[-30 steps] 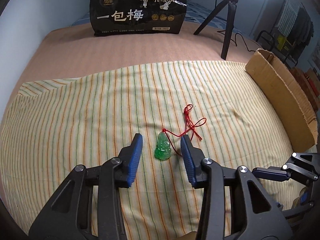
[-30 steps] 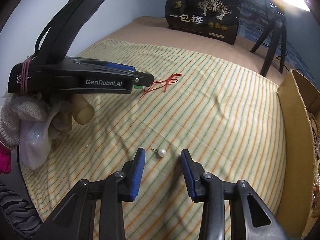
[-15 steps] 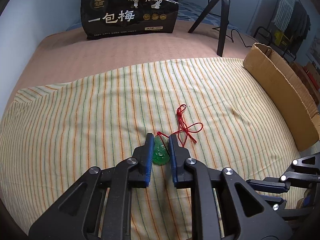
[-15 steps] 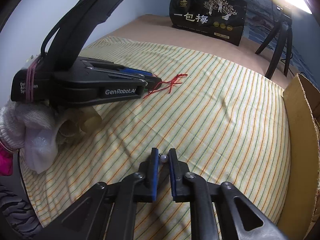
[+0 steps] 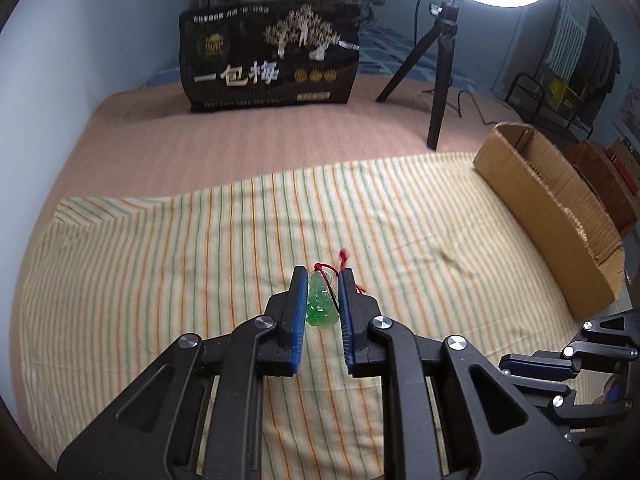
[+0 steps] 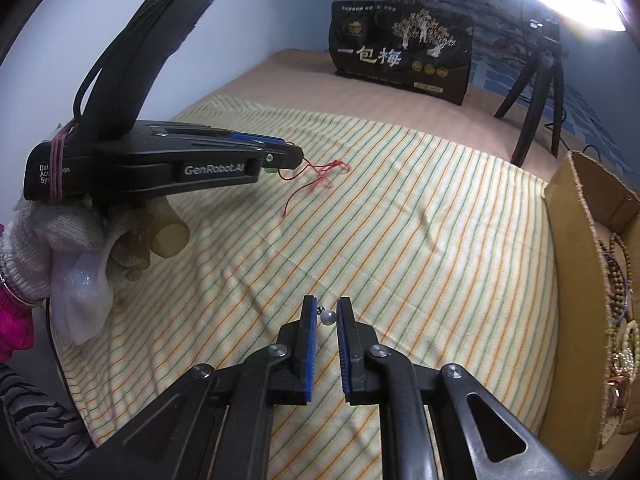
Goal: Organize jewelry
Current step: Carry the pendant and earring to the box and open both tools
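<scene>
My left gripper (image 5: 323, 276) is shut on a green carved pendant (image 5: 320, 303), lifted above the striped cloth (image 5: 160, 264). Its red cord (image 5: 343, 257) trails off the right fingertip. In the right wrist view the same left gripper (image 6: 298, 156) shows from the side, with the red cord (image 6: 316, 178) hanging from it down to the cloth. My right gripper (image 6: 327, 307) is shut on a small pearl earring (image 6: 328, 316), held just above the cloth (image 6: 440, 240). A gloved hand (image 6: 60, 228) holds the left gripper.
An open cardboard box (image 5: 552, 216) stands along the cloth's right edge; bead bracelets (image 6: 618, 280) lie inside it. A black printed bag (image 5: 272, 60) and a ring light tripod (image 5: 436, 68) stand at the back. A blue wall runs along the left.
Both grippers closed, the left on the green pendant and the right on the pearl earring, then rose off the cloth. The red cord now hangs from the left gripper.
</scene>
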Demonstrator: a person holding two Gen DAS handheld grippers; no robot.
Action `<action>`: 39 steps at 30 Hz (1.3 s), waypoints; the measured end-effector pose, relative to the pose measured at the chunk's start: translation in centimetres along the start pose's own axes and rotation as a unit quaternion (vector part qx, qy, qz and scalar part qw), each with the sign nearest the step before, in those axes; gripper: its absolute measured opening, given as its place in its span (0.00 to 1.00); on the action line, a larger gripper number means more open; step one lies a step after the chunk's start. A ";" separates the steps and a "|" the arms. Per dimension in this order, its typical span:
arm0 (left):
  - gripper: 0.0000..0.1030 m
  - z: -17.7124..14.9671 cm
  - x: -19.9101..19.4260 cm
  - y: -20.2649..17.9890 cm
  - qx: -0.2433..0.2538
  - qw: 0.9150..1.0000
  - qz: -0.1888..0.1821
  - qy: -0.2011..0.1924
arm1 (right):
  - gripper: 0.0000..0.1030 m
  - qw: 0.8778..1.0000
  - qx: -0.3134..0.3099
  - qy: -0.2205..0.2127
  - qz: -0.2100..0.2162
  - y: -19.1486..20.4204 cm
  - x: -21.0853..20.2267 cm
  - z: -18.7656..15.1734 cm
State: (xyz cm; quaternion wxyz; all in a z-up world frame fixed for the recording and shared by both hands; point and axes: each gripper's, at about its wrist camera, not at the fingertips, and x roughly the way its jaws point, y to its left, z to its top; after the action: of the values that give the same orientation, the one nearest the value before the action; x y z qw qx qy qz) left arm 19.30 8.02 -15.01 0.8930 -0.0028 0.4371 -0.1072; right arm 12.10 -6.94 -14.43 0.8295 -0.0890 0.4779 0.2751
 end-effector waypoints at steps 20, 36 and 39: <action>0.13 3.6 -7.0 -7.3 0.014 0.997 -0.031 -0.068 | 0.07 0.997 0.040 -0.068 -0.015 -4.8 -8.5 -0.1; 0.13 5.2 -7.5 -15.1 0.035 0.994 -0.070 -0.081 | 0.07 0.989 0.107 -0.092 -0.053 -13.4 -13.5 -1.6; 0.13 5.4 -7.3 -17.0 0.046 0.993 -0.076 -0.081 | 0.07 0.987 0.114 -0.093 -0.058 -14.8 -13.8 -1.5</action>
State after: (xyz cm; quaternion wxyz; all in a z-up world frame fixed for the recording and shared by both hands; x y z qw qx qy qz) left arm 15.95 -7.67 -4.35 0.9138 -0.0039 0.3568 -0.1940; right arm 13.60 -24.96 -5.34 0.8895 0.0045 0.4213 0.1768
